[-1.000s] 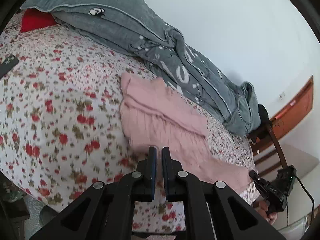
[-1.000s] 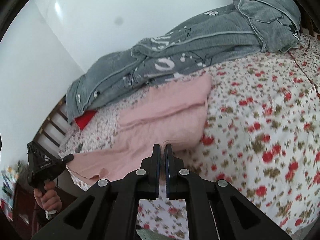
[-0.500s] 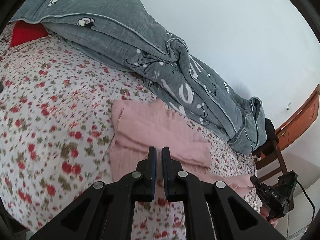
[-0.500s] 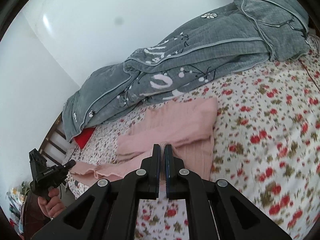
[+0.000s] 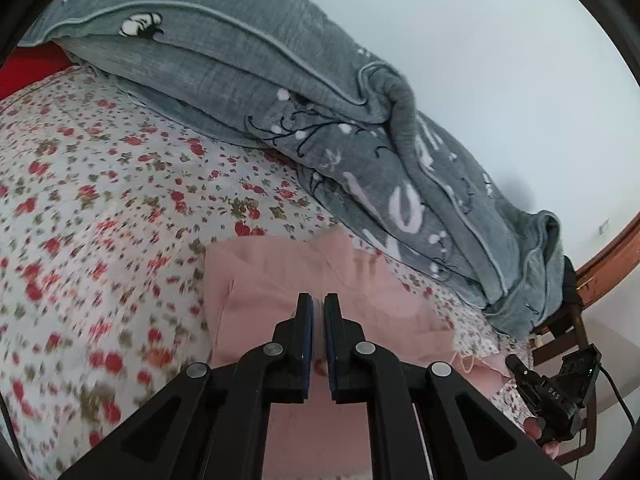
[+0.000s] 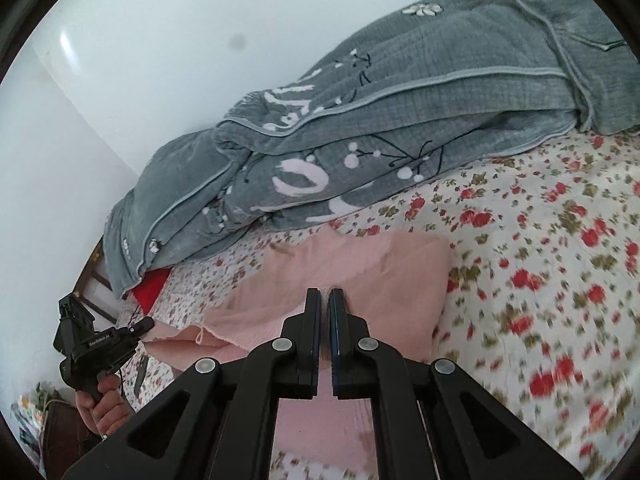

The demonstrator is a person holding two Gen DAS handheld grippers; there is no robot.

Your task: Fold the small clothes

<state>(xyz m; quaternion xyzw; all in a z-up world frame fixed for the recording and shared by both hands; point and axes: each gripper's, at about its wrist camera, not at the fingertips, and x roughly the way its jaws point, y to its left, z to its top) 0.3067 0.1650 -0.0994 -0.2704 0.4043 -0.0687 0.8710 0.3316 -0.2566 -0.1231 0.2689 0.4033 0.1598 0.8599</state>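
Note:
A pink garment [image 5: 280, 276] lies on the flowered bedsheet [image 5: 100, 184], partly folded over itself. My left gripper [image 5: 318, 304] is shut on a near edge of the pink garment, cloth showing between its pads. My right gripper [image 6: 324, 300] is shut on another near edge of the same garment [image 6: 360, 268]. Each gripper holds its edge above the rest of the cloth. The other gripper shows at the side of each view: the right gripper in the left wrist view [image 5: 516, 364], the left gripper in the right wrist view [image 6: 148, 323].
A bunched grey quilt [image 5: 320, 100] lies along the wall behind the garment, also in the right wrist view [image 6: 400, 128]. A red pillow [image 6: 150, 290] peeks from under it. A wooden bed frame [image 5: 608, 256] and a dark chair [image 5: 568, 320] stand at the bed's end.
Both grippers have carried the garment's near edges forward over the rest of the cloth, toward the quilt. The garment now looks shorter and doubled over.

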